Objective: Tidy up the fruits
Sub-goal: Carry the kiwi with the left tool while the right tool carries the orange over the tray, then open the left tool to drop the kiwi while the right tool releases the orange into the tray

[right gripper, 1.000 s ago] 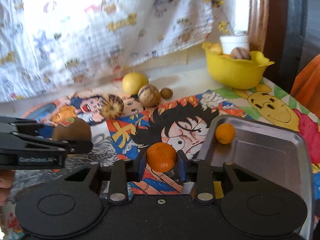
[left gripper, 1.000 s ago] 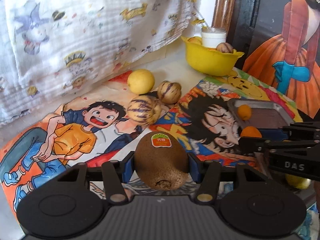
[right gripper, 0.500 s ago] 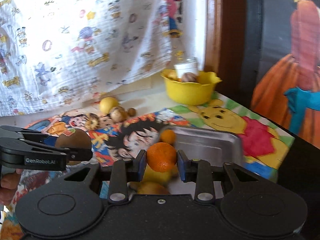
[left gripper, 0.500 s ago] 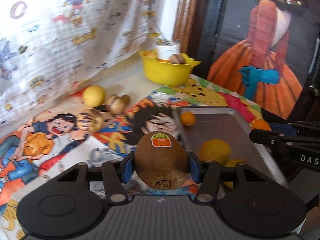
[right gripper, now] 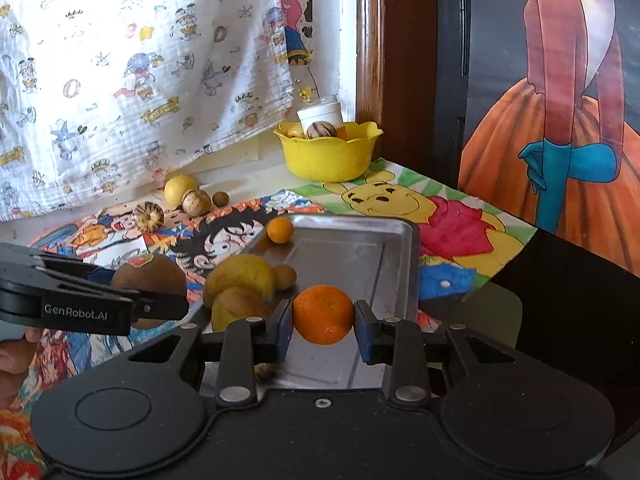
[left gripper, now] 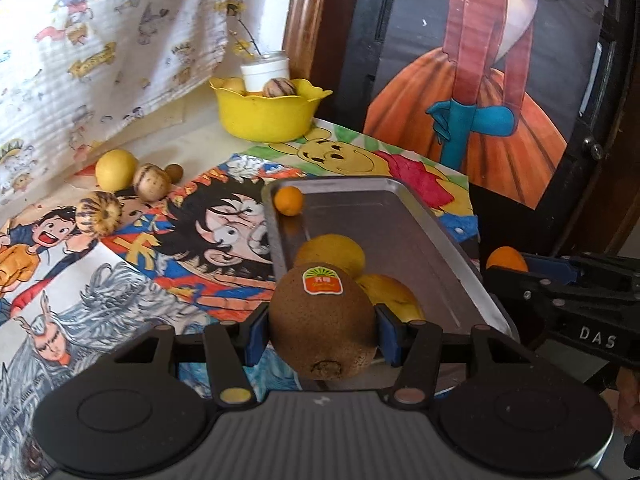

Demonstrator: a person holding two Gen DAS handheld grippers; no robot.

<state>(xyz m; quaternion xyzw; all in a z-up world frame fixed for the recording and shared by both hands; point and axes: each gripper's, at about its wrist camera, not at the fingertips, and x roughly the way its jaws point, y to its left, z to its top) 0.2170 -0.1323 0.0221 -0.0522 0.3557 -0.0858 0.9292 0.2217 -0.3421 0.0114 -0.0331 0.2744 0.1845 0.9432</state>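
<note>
- Two handheld grippers each carry a fruit above a metal tray (left gripper: 448, 256) on a table covered with cartoon-print mats (left gripper: 208, 216).
- The left gripper (left gripper: 323, 330) is clamped on a brown kiwi (left gripper: 322, 322) bearing a red-and-green sticker; its blue pads press the fruit from both sides, held over the tray's near left corner.
- The right gripper (right gripper: 322, 322) grips an orange (right gripper: 323, 314) between its pads, poised over the near part of the tray (right gripper: 360, 252).
- In the right wrist view, the left gripper (right gripper: 160, 300) and its kiwi (right gripper: 149, 276) appear at the tray's left edge; in the left wrist view, the right gripper (left gripper: 508, 270) sits beyond the tray's right rim with its orange (left gripper: 506, 259) partly showing.
- Inside the tray, a small orange fruit (right gripper: 280, 230) rests in the far left corner, while two yellow fruits (right gripper: 240, 276) lie touching near the left wall, with a small brown fruit (right gripper: 285, 277) just beside them.
- On the mats to the left of the tray lie a yellow round fruit (left gripper: 116, 169), two striped fruits (left gripper: 151, 182) and a small brown one (left gripper: 174, 172), close together.
- A yellow bowl (left gripper: 266, 114) at the back holds a white cup (left gripper: 265, 72) and more fruit, beneath a hanging printed cloth (left gripper: 100, 48).
</note>
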